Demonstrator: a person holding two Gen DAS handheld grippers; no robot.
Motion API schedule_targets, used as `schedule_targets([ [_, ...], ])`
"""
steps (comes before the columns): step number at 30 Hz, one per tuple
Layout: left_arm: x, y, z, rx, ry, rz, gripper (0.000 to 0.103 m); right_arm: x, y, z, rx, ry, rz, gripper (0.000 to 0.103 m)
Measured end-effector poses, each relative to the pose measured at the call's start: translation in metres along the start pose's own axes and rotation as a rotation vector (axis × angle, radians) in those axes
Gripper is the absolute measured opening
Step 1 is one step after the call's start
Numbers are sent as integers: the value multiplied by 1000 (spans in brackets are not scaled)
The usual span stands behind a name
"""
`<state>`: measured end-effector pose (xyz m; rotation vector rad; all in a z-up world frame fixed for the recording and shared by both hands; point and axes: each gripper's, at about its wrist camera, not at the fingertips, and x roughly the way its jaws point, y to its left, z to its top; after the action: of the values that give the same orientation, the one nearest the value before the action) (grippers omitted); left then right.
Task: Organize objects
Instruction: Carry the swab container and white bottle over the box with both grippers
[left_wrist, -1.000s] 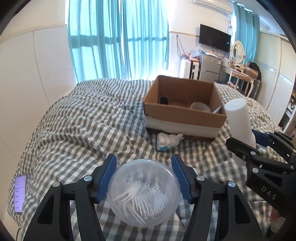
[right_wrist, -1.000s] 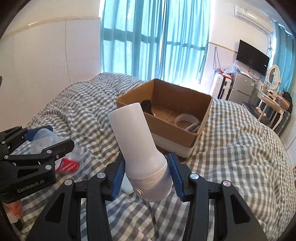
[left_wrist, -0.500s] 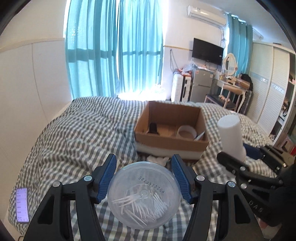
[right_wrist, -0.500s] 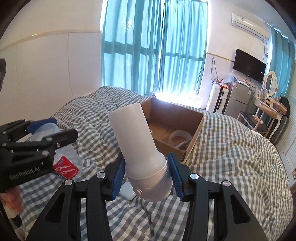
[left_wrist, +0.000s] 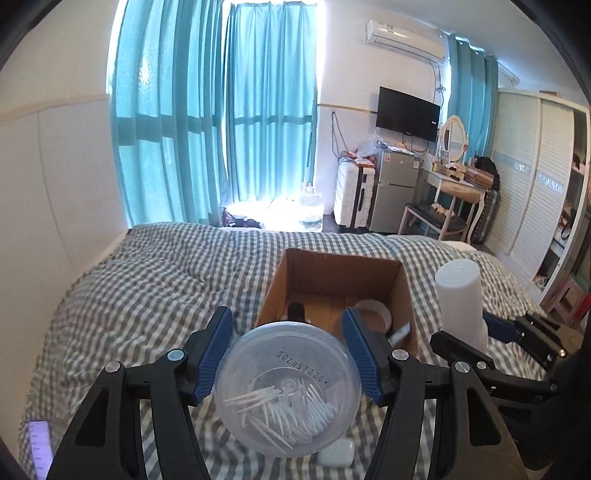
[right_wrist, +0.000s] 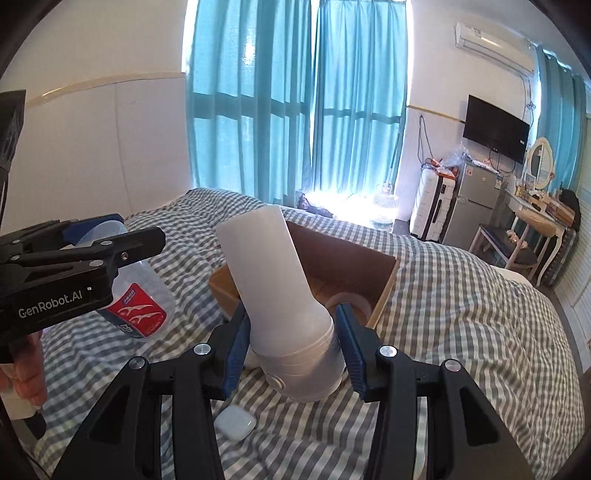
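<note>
My left gripper is shut on a clear round plastic jar with white sticks inside and a red label, held above the bed. My right gripper is shut on a white plastic bottle, held tilted. The bottle also shows in the left wrist view. An open cardboard box sits on the checked bedcover just beyond both grippers. It holds a small black object, a white ring-shaped thing and a slim stick.
A small white case lies on the bedcover below the grippers. A phone lies at the bed's left edge. Curtains, a fridge, a suitcase and a dressing table stand beyond the bed.
Both grippers have risen and moved toward the box with their loads. The view now looks down into the box from higher up.
</note>
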<state>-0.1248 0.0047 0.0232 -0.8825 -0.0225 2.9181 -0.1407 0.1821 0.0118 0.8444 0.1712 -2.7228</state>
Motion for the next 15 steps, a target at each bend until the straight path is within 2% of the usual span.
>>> schedule_targets([
  [9,81,-8,32,16,16,-34,64,75,-39,31,60,61,20,46],
  [15,131,-13,41,33,22,-50,64,136,-58,32,112,126,54,46],
])
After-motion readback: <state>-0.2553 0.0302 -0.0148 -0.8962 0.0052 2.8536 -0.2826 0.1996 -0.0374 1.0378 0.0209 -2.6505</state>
